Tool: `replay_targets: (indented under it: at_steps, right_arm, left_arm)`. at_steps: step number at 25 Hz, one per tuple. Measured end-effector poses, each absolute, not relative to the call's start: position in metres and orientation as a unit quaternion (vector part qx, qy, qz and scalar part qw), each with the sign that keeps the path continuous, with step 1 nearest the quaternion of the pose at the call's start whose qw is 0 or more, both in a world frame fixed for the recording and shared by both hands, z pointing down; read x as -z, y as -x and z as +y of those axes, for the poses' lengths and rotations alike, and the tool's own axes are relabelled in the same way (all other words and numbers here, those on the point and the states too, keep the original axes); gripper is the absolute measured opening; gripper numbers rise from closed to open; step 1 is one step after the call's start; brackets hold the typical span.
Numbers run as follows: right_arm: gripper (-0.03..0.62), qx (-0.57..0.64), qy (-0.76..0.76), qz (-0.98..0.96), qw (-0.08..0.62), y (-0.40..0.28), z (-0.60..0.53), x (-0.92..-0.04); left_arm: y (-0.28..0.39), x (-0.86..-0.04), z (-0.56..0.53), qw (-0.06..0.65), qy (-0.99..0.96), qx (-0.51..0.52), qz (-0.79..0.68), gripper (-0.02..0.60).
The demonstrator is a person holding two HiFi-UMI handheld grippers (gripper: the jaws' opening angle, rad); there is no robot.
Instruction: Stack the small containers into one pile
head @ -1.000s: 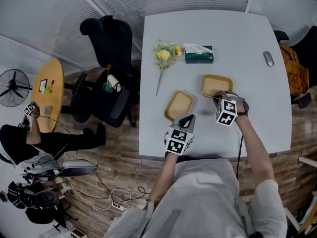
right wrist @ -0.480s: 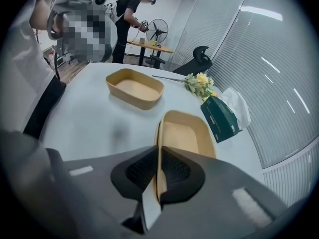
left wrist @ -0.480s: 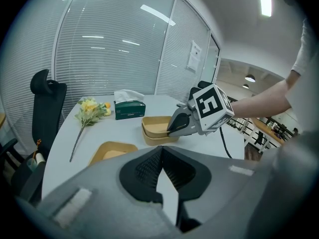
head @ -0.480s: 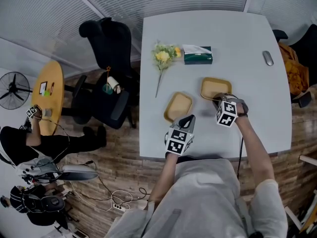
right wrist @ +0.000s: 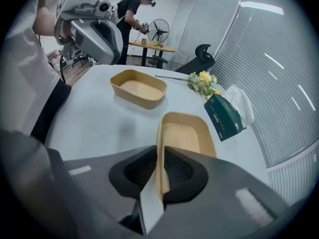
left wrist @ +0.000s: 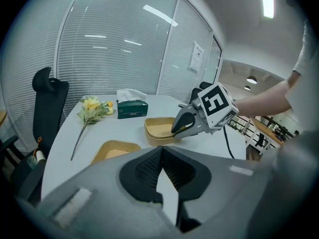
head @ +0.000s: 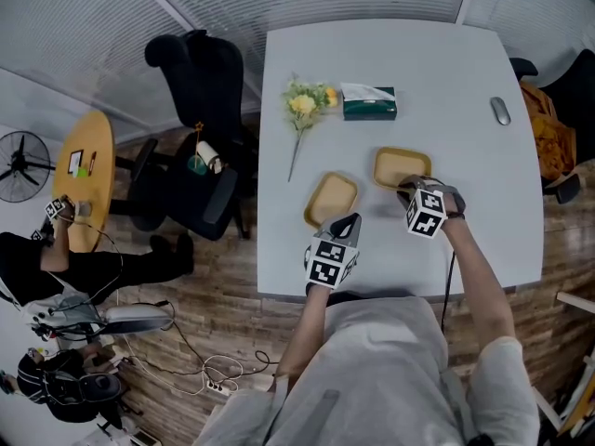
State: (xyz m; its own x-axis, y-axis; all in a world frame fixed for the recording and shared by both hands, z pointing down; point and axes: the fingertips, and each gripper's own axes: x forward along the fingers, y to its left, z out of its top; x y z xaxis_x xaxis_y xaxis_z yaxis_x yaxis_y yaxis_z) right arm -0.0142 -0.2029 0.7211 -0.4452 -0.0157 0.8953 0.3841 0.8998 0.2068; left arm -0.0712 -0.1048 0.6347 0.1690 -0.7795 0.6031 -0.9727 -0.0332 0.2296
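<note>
Right gripper [right wrist: 159, 158]: jaws clamped on the near rim of one tan container [right wrist: 185, 133], low over the white surface [head: 465, 82] near the tissue box [head: 369, 102]; cannot tell whether it rests flat. Left gripper [left wrist: 160, 156]: jaws pressed together with nothing between them, held just short of the second tan container [head: 332, 199]. The two containers lie side by side, apart and unstacked, with the flower stem [head: 302, 110] beyond them.

The left tongs [left wrist: 160, 158] are pressed together and empty, the right tongs [right wrist: 158, 173] clamped on a container [right wrist: 185, 133] rim
</note>
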Motion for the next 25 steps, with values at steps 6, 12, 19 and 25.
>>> replay_targets:
  at_steps: [6,12,19,25]
  right_arm:
    - [0.051,0.204,0.121,-0.83,0.505,0.02,-0.196,-0.71]
    - [0.054,0.245,0.197,-0.83,0.46,0.057,-0.149,-0.694]
    - [0.072,0.34,0.325,-0.763,0.442,0.08,-0.092,-0.708]
    - [0.082,0.441,0.398,-0.675,0.439,0.087,-0.079,-0.742]
  left_arm:
    - [0.084,-0.639,-0.098,0.31,-0.689,-0.152,-0.637,0.006]
    - [0.101,-0.643,-0.087,0.318,-0.672,-0.148,-0.653,0.006]
    - [0.119,-0.645,-0.063,0.329,-0.647,-0.142,-0.673,0.006]
    - [0.142,-0.647,-0.033,0.337,-0.618,-0.136,-0.697,0.006]
